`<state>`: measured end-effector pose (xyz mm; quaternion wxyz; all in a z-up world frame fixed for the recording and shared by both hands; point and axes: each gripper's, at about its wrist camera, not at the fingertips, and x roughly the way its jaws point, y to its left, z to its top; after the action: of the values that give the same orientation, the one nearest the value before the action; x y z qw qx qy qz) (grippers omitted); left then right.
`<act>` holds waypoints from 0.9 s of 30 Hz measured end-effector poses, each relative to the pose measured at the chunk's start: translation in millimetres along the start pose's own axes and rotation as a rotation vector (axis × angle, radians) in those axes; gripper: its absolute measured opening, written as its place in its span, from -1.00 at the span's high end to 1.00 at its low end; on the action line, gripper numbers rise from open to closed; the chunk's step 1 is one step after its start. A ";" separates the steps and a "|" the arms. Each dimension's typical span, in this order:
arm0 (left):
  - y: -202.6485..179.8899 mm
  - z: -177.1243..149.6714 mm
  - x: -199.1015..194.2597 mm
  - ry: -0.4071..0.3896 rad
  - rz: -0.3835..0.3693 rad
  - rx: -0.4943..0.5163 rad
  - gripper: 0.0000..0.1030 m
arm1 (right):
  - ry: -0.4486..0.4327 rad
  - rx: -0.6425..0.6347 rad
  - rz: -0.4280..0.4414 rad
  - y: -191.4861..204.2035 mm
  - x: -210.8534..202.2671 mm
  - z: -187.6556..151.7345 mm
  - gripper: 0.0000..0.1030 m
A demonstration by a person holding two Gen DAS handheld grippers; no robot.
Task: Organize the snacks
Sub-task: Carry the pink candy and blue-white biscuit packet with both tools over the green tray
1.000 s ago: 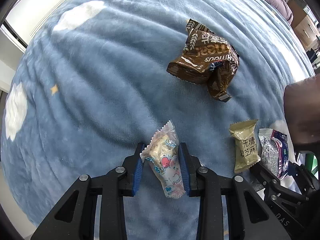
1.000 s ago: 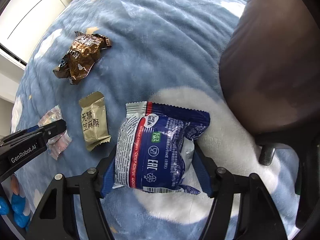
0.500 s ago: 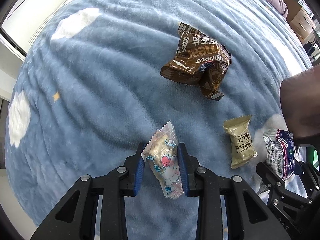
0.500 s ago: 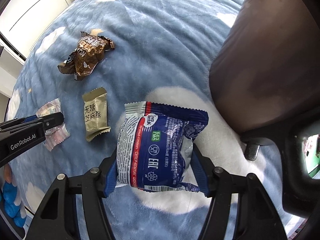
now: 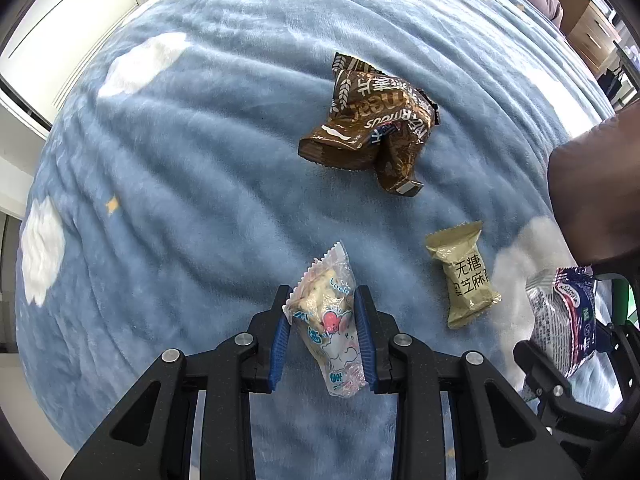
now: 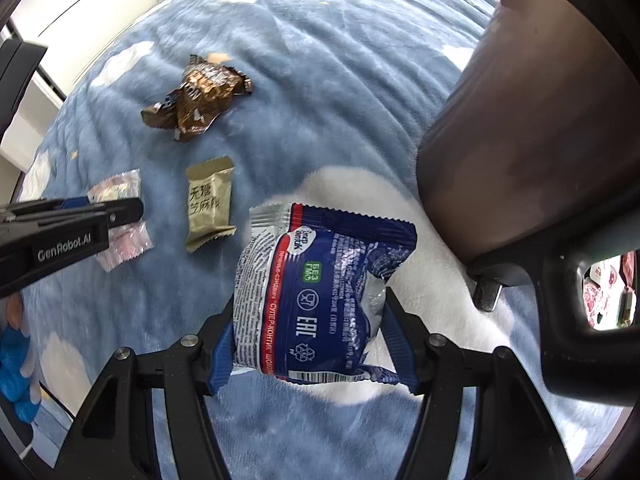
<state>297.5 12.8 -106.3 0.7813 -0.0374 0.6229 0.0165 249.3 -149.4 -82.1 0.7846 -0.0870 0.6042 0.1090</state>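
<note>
A: The left gripper [image 5: 323, 330] has its blue pads pressed on either side of a small clear pink-printed snack packet [image 5: 328, 320]. The jaws stand narrow, with only the packet's width between them. The packet's long axis runs along the fingers, its crimped top poking out past the tips.

B: And the right gripper [image 6: 308, 334]?

A: It is clamped much wider on a blue-and-white snack bag [image 6: 320, 296], which fills the gap and bulges above the fingers. Both packs look clear of the blue cloud-print blanket [image 5: 180, 184].

B: What is left lying loose?

A: Two things. An olive-gold sachet [image 5: 464, 276] lies on the blanket between the two grippers, just ahead and to the right of the left one, ahead and to the left of the right. Its long axis runs roughly along the fingers. Farther ahead of both lies a crumpled brown wrapper [image 5: 372, 124].

B: Which hand is nearer the sachet?

A: About equal, I judge. Both are full, so either must set its pack down first. A brown chair seat [image 6: 540, 120] stands close on the right gripper's right.
</note>
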 end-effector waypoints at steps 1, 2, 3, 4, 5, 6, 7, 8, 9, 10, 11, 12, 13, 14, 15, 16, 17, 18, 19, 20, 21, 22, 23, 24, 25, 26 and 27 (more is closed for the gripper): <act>-0.6 -0.6 -1.3 -0.002 0.001 0.004 0.49 | 0.001 -0.007 0.004 1.1 -0.8 -1.5 -1.00; -1.2 -1.5 -2.6 -0.004 0.002 0.009 0.49 | 0.002 -0.014 0.009 2.3 -1.7 -3.2 -1.00; -1.5 -1.3 -3.8 -0.006 0.003 0.013 0.49 | 0.004 -0.025 0.012 3.7 -2.8 -5.0 -1.00; -2.4 -2.4 -5.4 -0.008 0.004 0.021 0.49 | 0.005 -0.036 0.013 6.0 -3.1 -5.3 -1.00; -3.4 -3.8 -7.3 -0.011 0.006 0.028 0.49 | 0.008 -0.046 0.016 7.3 -4.0 -7.3 -1.00; -4.7 -6.0 -9.7 -0.013 0.007 0.034 0.49 | 0.011 -0.051 0.019 8.0 -5.2 -9.6 -1.00; -6.3 -7.1 -12.0 -0.015 0.007 0.037 0.49 | 0.015 -0.055 0.023 8.5 -5.8 -11.7 -1.00; -6.9 -8.3 -13.4 -0.015 0.007 0.040 0.49 | 0.018 -0.059 0.024 7.9 -6.7 -14.3 -1.00; -8.2 -10.2 -14.9 -0.016 0.008 0.042 0.49 | 0.020 -0.061 0.025 7.5 -7.5 -16.6 -1.00; -9.8 -12.1 -16.4 -0.016 0.007 0.044 0.49 | 0.023 -0.060 0.025 7.2 -7.7 -18.5 -1.00; -11.1 -14.1 -17.9 -0.016 0.007 0.047 0.49 | 0.025 -0.059 0.025 6.8 -8.2 -20.6 -1.00; -12.0 -15.9 -19.3 -0.016 0.007 0.051 0.49 | 0.028 -0.057 0.024 6.4 -8.1 -22.7 -1.00; -13.5 -17.6 -20.6 -0.017 0.008 0.055 0.49 | 0.030 -0.056 0.023 5.9 -7.8 -24.0 -1.00; -14.4 -19.7 -21.4 -0.017 0.008 0.057 0.49 | 0.031 -0.054 0.022 5.1 -8.0 -25.7 -1.00; -15.2 -21.3 -22.7 -0.017 0.006 0.060 0.49 | 0.031 -0.051 0.021 4.5 -8.3 -27.2 -1.00; -16.4 -22.2 -23.2 -0.017 0.006 0.062 0.49 | 0.031 -0.050 0.019 4.2 -8.5 -27.9 -1.00; -17.2 -23.5 -24.3 -0.018 0.008 0.066 0.49 | 0.030 -0.050 0.017 4.0 -8.8 -28.6 -1.00; -18.9 -24.9 -24.1 -0.019 0.009 0.068 0.49 | 0.028 -0.050 0.015 3.4 -9.0 -29.9 -1.00; -19.7 -26.4 -25.2 -0.020 0.008 0.069 0.49 | 0.027 -0.050 0.013 3.2 -9.4 -30.6 -1.00; -20.5 -27.6 -26.1 -0.020 0.008 0.070 0.49 | 0.027 -0.050 0.011 3.3 -9.6 -31.2 -1.00; -21.2 -29.4 -27.2 -0.021 0.009 0.073 0.49 | 0.026 -0.051 0.008 3.9 -9.3 -30.8 -1.00; -21.5 -30.7 -28.3 -0.022 0.009 0.077 0.49 | 0.025 -0.054 0.006 3.6 -9.8 -31.3 -1.00; -21.9 -32.2 -29.7 -0.025 0.010 0.081 0.49 | 0.022 -0.058 0.002 3.9 -10.5 -31.9 -1.00; -22.2 -34.1 -31.2 -0.026 0.009 0.086 0.49 | 0.020 -0.061 -0.001 6.1 -10.2 -30.7 -1.00; -22.5 -35.9 -32.7 -0.027 0.007 0.089 0.49 | 0.019 -0.064 -0.003 7.7 -10.3 -30.2 -1.00; -21.8 -38.2 -33.6 -0.028 0.006 0.092 0.49 | 0.017 -0.067 -0.005 8.2 -10.8 -30.4 -1.00; -22.3 -40.4 -35.3 -0.029 0.005 0.095 0.49 | 0.016 -0.068 -0.006 9.6 -10.4 -29.7 -1.00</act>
<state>252.0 -11.9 -79.9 0.7912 0.0017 0.6115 -0.0106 216.5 -148.8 -79.7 0.7765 -0.1162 0.6062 0.1264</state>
